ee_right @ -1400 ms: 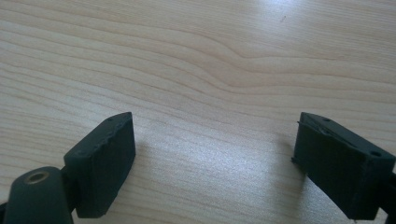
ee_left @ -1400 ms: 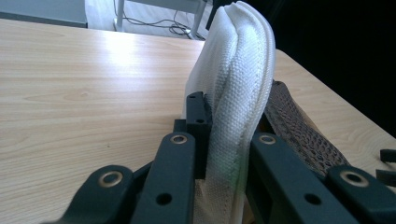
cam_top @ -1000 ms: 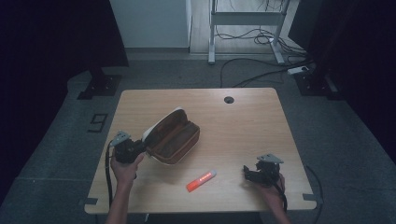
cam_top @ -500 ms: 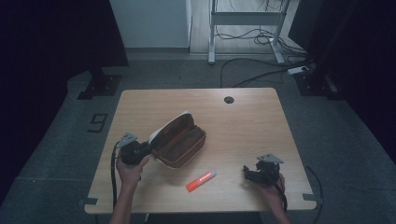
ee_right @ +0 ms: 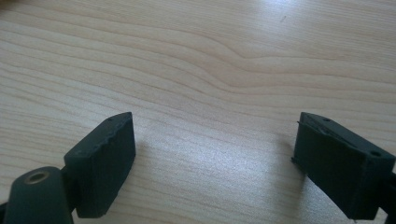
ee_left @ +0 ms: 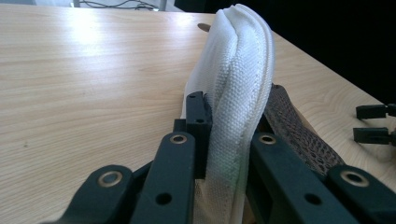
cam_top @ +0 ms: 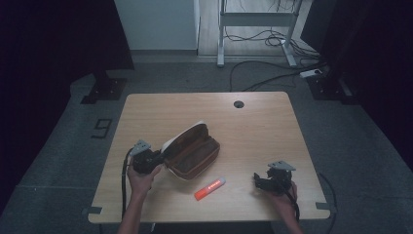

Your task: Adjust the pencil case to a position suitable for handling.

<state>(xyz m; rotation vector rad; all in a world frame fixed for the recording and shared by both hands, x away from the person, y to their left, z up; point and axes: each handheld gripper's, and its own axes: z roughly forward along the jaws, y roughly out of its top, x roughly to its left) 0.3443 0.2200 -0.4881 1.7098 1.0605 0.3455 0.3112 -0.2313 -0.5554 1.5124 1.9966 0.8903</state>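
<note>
Up close left gripper [ee_left: 219,140] clamps pouch [ee_left: 240,88] rim; right gripper [ee_right: 215,154] wide open, empty | overhead: marker [cam_top: 210,188] between

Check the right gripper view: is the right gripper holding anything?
No. The right gripper is open, its jaws wide apart over the bare wooden table with nothing between them.

Left tongs [ee_left: 224,154] clamped tight, right tongs [ee_right: 215,168] spread wide, low over the tabletop

pouch [cam_top: 192,153] mid tabletop [cam_top: 253,122], open | left claw [cam_top: 157,159] at its left end | marker [cam_top: 210,188] on tabletop before pouch | right claw [cam_top: 258,181] right of marker, well apart
</note>
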